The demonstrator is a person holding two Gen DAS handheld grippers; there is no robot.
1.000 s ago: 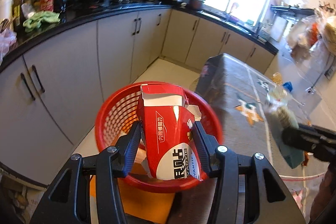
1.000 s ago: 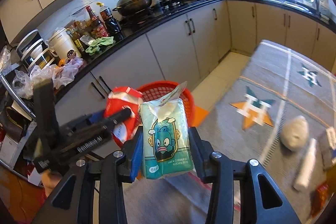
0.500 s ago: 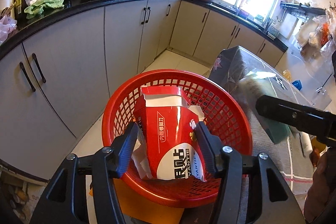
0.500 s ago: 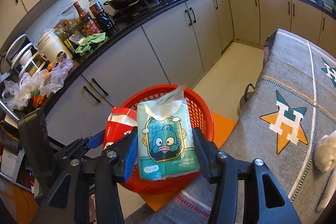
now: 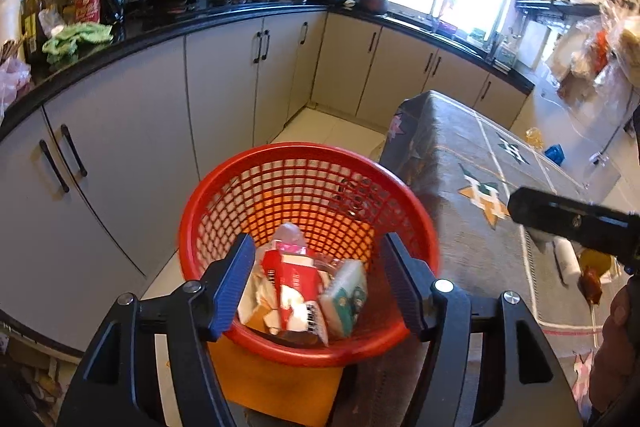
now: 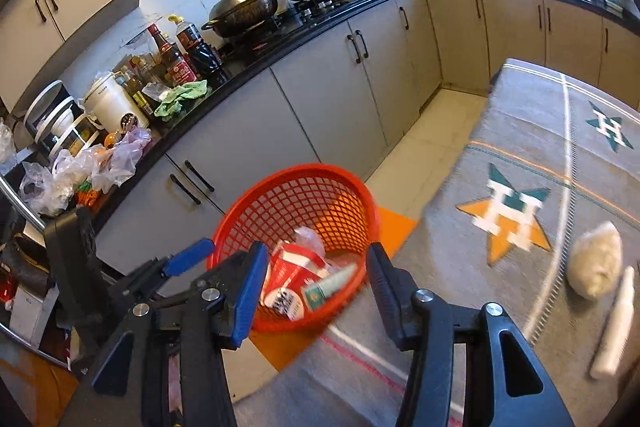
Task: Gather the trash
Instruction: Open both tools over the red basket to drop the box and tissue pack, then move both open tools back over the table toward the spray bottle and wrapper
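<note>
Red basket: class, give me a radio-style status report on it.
Left gripper opening, nothing between jaws. Right gripper open, empty. Red carton and teal tissue pack inside red basket. Nothing blocking.

A round red plastic mesh basket [image 5: 308,187] stands on the floor beside the cloth-covered table. Inside it, a crumpled red-and-white cardboard carton [image 5: 298,281] lies tilted, with a teal-and-white tissue packet [image 5: 346,297] leaning just beside it, touching.
</note>
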